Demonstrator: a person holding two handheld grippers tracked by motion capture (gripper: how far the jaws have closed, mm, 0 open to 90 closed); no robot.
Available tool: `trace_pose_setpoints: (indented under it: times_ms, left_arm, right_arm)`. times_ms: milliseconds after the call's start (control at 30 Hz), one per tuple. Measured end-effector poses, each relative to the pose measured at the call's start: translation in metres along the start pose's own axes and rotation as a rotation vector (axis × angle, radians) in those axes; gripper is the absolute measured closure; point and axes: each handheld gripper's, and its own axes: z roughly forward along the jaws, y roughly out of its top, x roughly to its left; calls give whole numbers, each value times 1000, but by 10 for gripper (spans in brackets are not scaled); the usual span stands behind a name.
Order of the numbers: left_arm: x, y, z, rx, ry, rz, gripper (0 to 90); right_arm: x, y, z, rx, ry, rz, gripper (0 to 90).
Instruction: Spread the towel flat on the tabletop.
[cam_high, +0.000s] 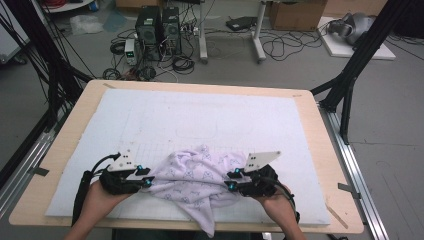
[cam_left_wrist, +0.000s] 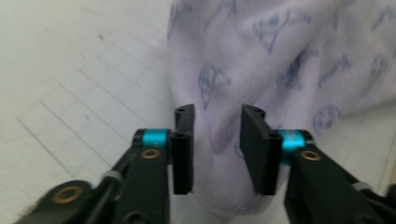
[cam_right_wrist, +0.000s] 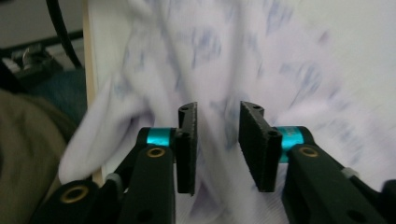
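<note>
Crumpled white cloth with a blue print (cam_high: 192, 180) is seen on the white foam mat's (cam_high: 150, 125) near edge, one corner overhanging. Left gripper (cam_left_wrist: 216, 140) and right gripper (cam_right_wrist: 217, 140) are parted at its sides, with cloth between the jaws unpinched; contact is blurred.

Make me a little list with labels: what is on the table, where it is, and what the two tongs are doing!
thing: cloth, white with small blue prints, crumpled
where: near edge of the white mat, one corner hanging over the table edge
left tongs: at the cloth's left side, jaws apart, cloth between them, not pinched
right tongs: at the cloth's right side, jaws apart over cloth, not pinched
hands: one behind each tongs, coming from the near side
</note>
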Motion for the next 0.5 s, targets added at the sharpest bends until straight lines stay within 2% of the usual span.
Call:
trace_pose_setpoints:
  times_ms: [67, 167, 200, 267, 367, 400, 433, 467, 500]
  left_arm:
    - [5, 13, 1, -21, 5, 11, 566]
    - [11, 30, 12, -36, 9, 21, 524]
    - [13, 34, 18, -30, 13, 19, 511]
    - [17, 40, 34, -12, 9, 1, 470]
    - [20, 41, 60, 33, -20, -16, 440]
    - [21, 40, 67, 54, -43, -19, 458]
    - [22, 38, 73, 75, -82, -18, 534]
    - [21, 37, 78, 97, -111, -7, 666]
    - [21, 35, 81, 121, -114, 8, 846]
  right_arm:
    - [-6, 10, -6, -20, -28, -7, 568]
    - [-23, 21, -6, -4, -91, -8, 478]
    - [-29, 21, -3, 12, -107, -5, 455]
    - [-40, 17, 7, 62, -107, 29, 409]
    - [-48, 3, 23, 129, -99, 59, 409]
    - [-50, -3, 28, 143, -84, 72, 429]
    - [-52, -9, 33, 154, -64, 86, 477]
    - [-53, -15, 36, 159, -27, 100, 542]
    - [-55, -21, 37, 129, 15, 96, 691]
